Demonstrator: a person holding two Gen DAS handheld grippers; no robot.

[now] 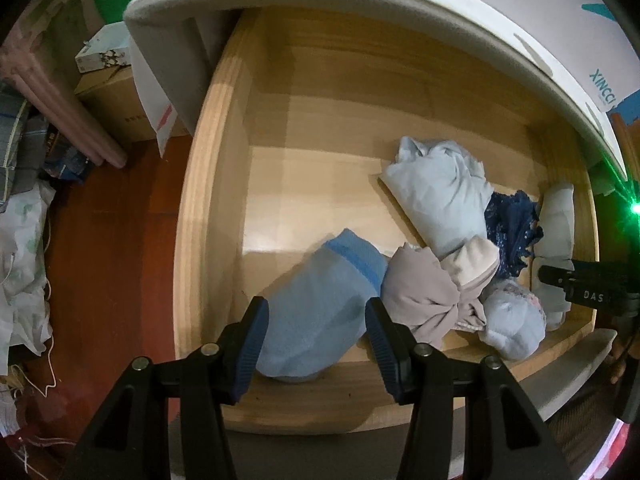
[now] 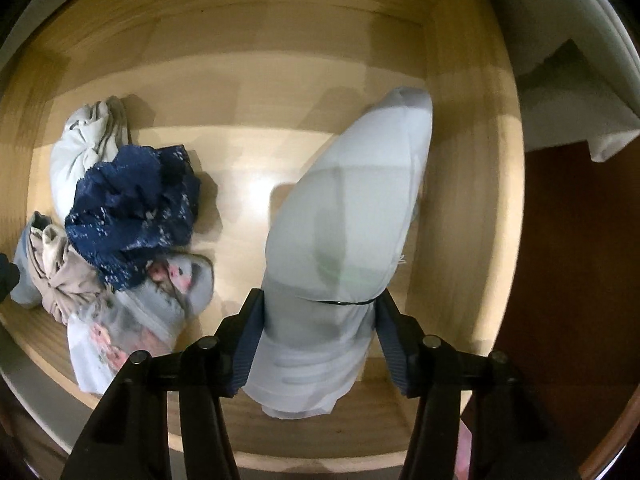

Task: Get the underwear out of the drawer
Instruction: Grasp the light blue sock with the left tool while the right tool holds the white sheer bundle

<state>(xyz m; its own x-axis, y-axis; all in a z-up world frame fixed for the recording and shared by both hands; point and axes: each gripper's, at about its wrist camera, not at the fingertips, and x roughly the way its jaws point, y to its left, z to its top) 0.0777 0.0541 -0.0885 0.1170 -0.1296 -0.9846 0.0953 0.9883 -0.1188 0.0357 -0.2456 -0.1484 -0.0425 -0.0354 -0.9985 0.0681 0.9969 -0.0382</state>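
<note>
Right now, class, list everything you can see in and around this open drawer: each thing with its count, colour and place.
drawer: one, light wood, pulled open beneath a white top
light blue roll: one, light blue with a darker band, drawer front, between the left tongs
pale roll: one, whitish grey, right side of the drawer, between the right tongs
grey-blue bundle: one, pale grey-blue, back of the pile
lace piece: one, navy, middle of the pile
knotted piece: one, beige, front of the pile
floral piece: one, pale with pink flowers, front of the pile
cardboard box: one, brown, on the floor beside the cabinet
left tongs: one, black, blue pads, gripping
right tongs: one, black, blue pads, gripping
</note>
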